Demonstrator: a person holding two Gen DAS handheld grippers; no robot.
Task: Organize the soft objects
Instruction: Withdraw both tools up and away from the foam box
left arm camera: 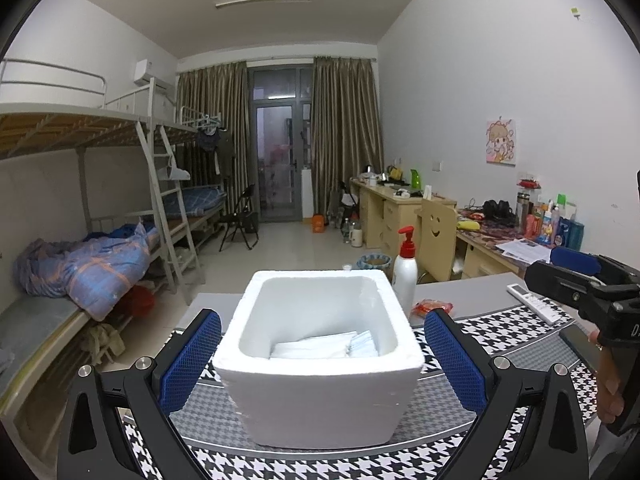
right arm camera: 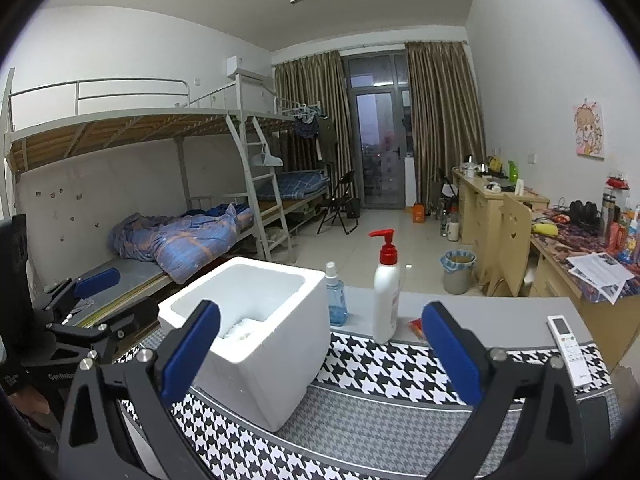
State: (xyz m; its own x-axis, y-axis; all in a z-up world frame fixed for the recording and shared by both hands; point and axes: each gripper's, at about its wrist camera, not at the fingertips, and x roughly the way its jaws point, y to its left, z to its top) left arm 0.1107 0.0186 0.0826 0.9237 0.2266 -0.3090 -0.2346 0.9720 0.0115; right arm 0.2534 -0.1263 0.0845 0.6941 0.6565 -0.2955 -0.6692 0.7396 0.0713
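A white foam box (left arm camera: 320,384) stands on the houndstooth cloth (left arm camera: 500,332), with soft white and pale blue packets (left arm camera: 324,348) lying in its bottom. My left gripper (left arm camera: 320,356) is open, its blue pads on either side of the box without touching it. In the right wrist view the foam box (right arm camera: 256,344) sits left of centre, white soft things (right arm camera: 240,330) showing inside. My right gripper (right arm camera: 320,356) is open and holds nothing, its left pad in front of the box. A small red packet (left arm camera: 434,306) lies behind the box.
A white pump bottle with a red top (right arm camera: 386,300) and a small blue spray bottle (right arm camera: 336,298) stand behind the box. A white remote control (right arm camera: 570,350) lies at the cloth's right edge. Bunk beds stand to the left, cluttered desks to the right.
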